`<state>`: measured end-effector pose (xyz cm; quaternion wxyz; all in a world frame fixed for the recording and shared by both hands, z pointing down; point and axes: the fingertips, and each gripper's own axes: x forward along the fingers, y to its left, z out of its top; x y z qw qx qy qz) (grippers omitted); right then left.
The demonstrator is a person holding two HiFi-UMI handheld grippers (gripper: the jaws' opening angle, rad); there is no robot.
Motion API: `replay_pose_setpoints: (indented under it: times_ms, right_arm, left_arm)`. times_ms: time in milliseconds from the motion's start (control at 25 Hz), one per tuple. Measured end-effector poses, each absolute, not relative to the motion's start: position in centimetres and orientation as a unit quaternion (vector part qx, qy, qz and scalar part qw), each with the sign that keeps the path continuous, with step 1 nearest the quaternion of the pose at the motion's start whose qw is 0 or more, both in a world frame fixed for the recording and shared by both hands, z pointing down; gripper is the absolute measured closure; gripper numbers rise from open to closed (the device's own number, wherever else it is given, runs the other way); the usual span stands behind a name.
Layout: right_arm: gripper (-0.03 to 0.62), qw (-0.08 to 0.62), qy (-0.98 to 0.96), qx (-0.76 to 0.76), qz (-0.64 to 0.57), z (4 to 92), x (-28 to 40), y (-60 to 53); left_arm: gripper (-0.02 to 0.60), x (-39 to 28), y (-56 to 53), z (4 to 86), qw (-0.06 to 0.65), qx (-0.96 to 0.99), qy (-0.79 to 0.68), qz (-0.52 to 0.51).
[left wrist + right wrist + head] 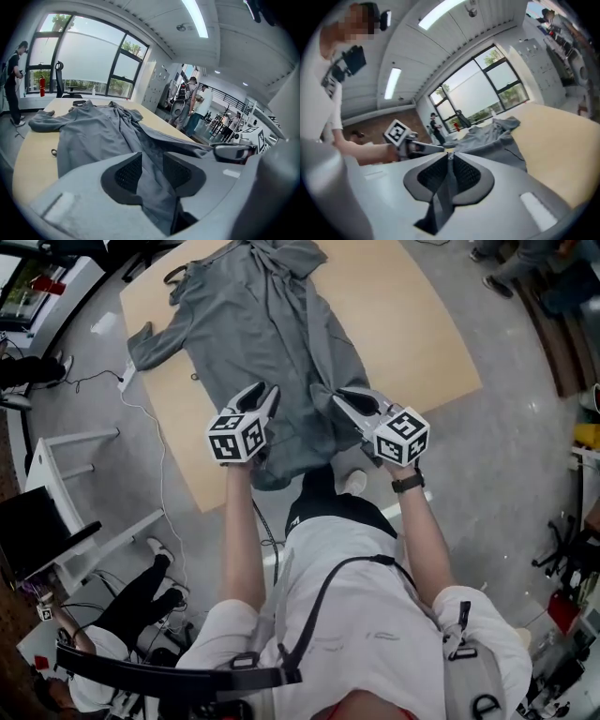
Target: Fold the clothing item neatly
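- Pale wood table (422, 334) in an open workroom carries the garment (272, 324), a grey long-sleeved piece.
- Right gripper (349, 401): jaws are pressed together on a thin fold of the near hem, and cloth trails down out of the pads.
- Left gripper (262, 397): jaws are less closed, clamped on a thicker gather of the same hem that runs through the gap into the throat.
- Both grippers sit side by side at the near edge, about level, so neither is nearer the work.
- From the jaws, the garment's long axis runs straight away from the person to a bunched far end (281, 254).
- One sleeve (155, 338) splays off to the left.
- Judgement: the fold probably goes forward along that axis, both hands carrying the hem toward the far end together.
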<state>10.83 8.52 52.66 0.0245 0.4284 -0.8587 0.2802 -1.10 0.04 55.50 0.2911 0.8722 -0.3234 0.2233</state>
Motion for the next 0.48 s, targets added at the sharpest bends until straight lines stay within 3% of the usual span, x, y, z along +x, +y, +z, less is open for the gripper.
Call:
replay_pose_setpoints:
  times_ms: [80, 240, 400, 480]
  right_arm:
    - [0.551, 0.005, -0.901, 0.335, 0.275, 49.7, 7.7, 11.4]
    - [0.551, 0.039, -0.941, 0.173, 0.290, 48.3, 1.0, 17.7]
    - [0.549, 0.130, -0.922, 0.118, 0.345, 55.3, -3.2, 21.3]
    - [0.509, 0.180, -0.899, 0.136, 0.375, 60.8, -4.3, 22.0]
  left_arm:
    - [0.437, -1.8, 0.7, 54.9, 0.293, 0.872, -0.332, 0.212]
    - [0.437, -3.8, 2.2, 54.8, 0.302, 0.864, -0.348, 0.203]
    - [0.437, -5.4, 2.7, 56.4, 0.317, 0.852, -0.358, 0.213]
    - [0.437, -5.8, 2.6, 57.6, 0.322, 0.847, -0.359, 0.226]
